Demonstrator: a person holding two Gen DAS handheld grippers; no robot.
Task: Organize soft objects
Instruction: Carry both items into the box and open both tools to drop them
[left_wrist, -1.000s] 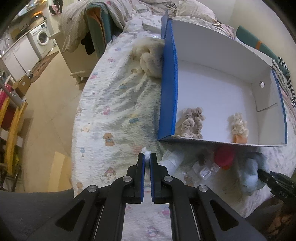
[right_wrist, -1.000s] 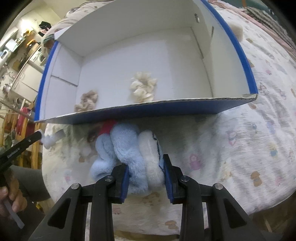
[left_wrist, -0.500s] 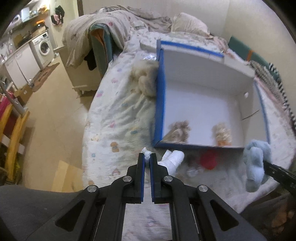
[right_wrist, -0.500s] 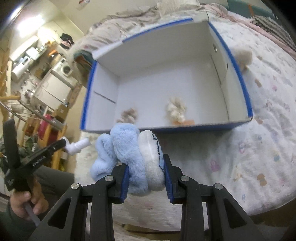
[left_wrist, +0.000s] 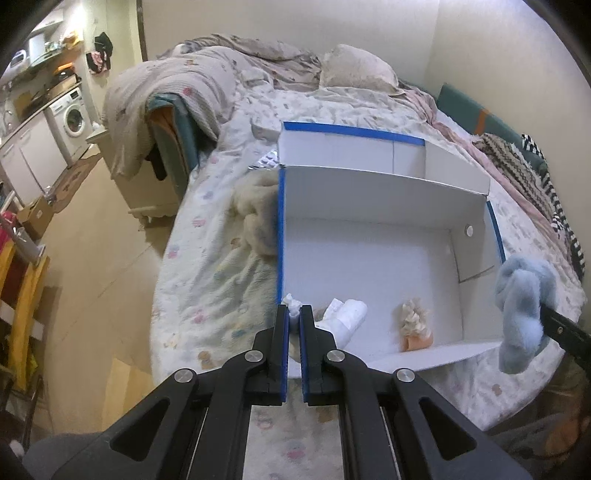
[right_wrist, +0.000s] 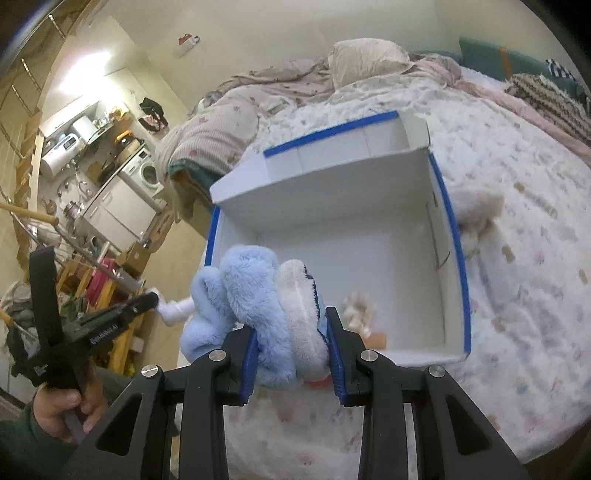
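Scrunchie already in box; left gripper pinching white toy, right gripper clamping blue plush, both above box, unplaced.

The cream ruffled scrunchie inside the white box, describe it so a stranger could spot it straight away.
On the bed with the patterned quilt lies a white cardboard box with blue edges. On its floor, near the front wall, sits the cream ruffled scrunchie, on an orange card. It rests alone, while the white soft toy and the fluffy blue plush toy are held in grippers.
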